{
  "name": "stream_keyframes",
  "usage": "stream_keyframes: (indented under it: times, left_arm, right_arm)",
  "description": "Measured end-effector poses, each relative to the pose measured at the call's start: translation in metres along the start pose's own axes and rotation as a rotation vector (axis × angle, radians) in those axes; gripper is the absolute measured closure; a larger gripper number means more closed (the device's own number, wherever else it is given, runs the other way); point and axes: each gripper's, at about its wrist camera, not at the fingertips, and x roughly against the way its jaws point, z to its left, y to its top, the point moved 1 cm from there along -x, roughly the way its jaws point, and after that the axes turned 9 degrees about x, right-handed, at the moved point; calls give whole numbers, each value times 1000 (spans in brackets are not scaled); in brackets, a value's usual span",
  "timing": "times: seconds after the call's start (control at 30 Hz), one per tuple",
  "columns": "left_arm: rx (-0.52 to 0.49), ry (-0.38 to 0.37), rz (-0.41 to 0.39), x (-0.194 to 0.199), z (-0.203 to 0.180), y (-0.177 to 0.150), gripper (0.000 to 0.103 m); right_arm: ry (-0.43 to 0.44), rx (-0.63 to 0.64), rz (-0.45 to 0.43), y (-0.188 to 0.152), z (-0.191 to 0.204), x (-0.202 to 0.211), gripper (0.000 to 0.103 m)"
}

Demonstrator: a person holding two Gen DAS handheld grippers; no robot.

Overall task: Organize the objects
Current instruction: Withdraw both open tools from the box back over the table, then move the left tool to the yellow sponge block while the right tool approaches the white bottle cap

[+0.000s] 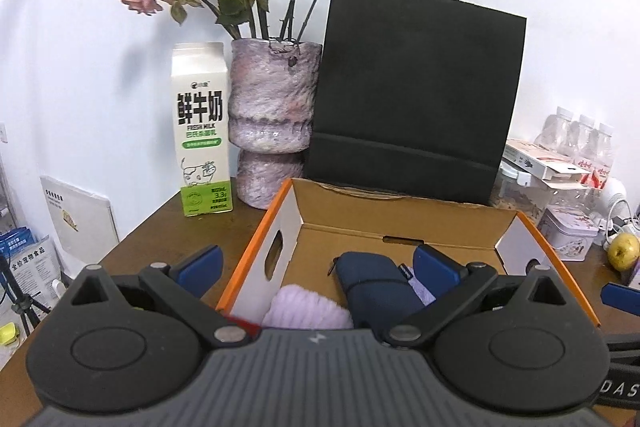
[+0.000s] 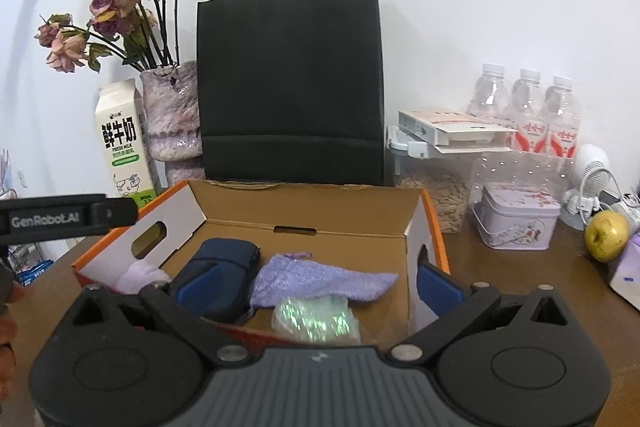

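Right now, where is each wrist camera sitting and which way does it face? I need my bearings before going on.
Left wrist: behind the open left gripper, low at the near left of the cardboard box, facing the black bag and wall; own blue fingers show.
Right wrist: behind the open right gripper, at the box's near right, facing the same way; the left gripper's body and a bit of hand show at the left edge.
Shared: box, bag, milk carton, vase, navy pouch.

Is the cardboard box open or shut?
Open: the cardboard box has no lid over it; navy pouch and purple cloth show inside.
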Motion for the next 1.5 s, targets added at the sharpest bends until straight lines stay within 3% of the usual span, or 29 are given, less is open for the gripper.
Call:
stream_keyframes:
  times: [0.87, 1.5]
  left_arm:
    - [-41, -12, -10, 84, 10, -58, 0]
    - [-94, -47, 90, 117, 15, -119, 0]
  right_arm:
    - [-15, 57, -23, -56, 5, 95, 0]
    - [7, 62, 57, -110, -8, 135, 0]
